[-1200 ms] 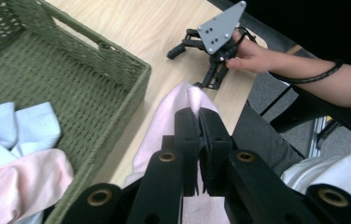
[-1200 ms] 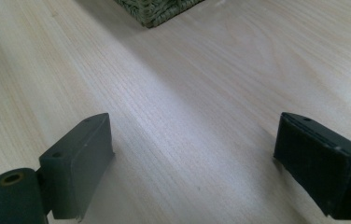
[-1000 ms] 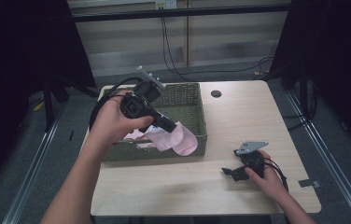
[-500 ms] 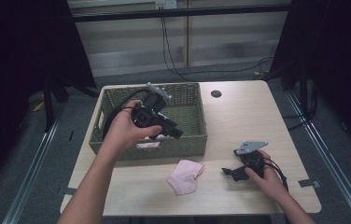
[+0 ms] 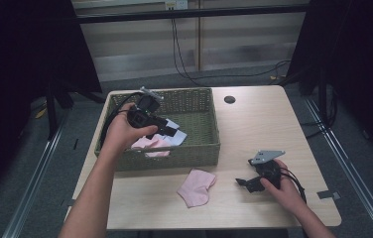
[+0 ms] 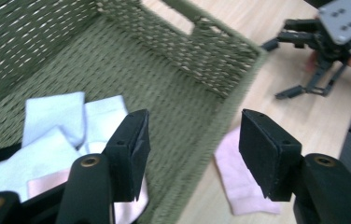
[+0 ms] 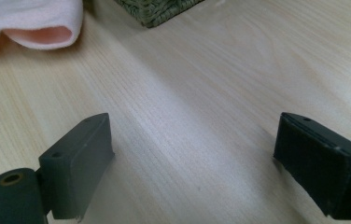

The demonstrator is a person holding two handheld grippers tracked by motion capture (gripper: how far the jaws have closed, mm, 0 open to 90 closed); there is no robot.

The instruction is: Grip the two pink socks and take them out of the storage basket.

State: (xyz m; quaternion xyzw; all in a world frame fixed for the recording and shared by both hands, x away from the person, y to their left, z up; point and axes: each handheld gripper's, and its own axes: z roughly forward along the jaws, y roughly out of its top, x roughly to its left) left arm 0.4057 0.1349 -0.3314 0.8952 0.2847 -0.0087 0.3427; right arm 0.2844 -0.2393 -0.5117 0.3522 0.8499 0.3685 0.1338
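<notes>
- High view: since the earlier frames, the pink sock (image 5: 196,187) has gone from the left tool (image 5: 170,130) to the table (image 5: 283,124), just before the woven basket (image 5: 213,148).
- Left gripper view: its jaws have just been opening, empty, above the white socks (image 6: 54,135); another pick seems next.
- Right gripper view: right tool (image 7: 192,168) apart, empty, over bare wood.

Pink sock (image 5: 196,187) lies flat, slightly crumpled, on table just in front of basket (image 5: 174,157), open cuff toward right. More socks (image 5: 160,140), white and pink, heaped overlapping on floor of green woven basket, front-left part.
</notes>
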